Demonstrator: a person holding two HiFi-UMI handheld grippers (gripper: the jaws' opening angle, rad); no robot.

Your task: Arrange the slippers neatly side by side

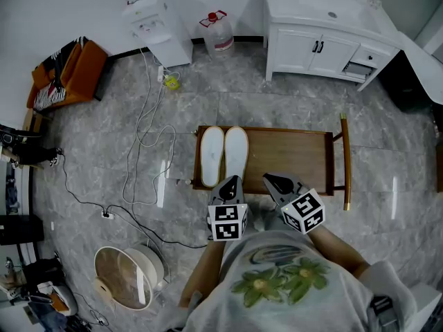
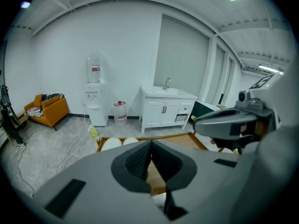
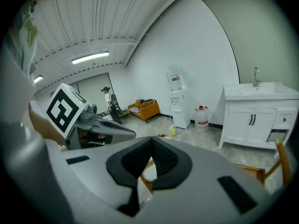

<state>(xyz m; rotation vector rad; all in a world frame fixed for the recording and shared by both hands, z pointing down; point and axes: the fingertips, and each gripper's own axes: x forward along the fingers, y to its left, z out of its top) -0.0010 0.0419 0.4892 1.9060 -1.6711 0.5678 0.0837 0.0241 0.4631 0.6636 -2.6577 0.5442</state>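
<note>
Two white slippers (image 1: 211, 155) (image 1: 236, 153) lie side by side, soles up, on the left end of a low wooden table (image 1: 291, 158). My left gripper (image 1: 232, 182) hovers at the table's near edge just below the slippers, shut with nothing in it. My right gripper (image 1: 273, 180) is beside it to the right, also shut and empty. In the left gripper view the slippers (image 2: 111, 143) show just past the shut jaws, with the right gripper (image 2: 229, 122) at the right. In the right gripper view a white slipper (image 3: 152, 174) peeks below the shut jaws.
A white sink cabinet (image 1: 325, 40) stands behind the table, with a water bottle (image 1: 218, 33) and a water dispenser (image 1: 149, 19) to its left. An orange sofa (image 1: 66, 75) is at the far left. Cables (image 1: 145, 130) trail over the floor. A round fan (image 1: 128, 275) lies at the lower left.
</note>
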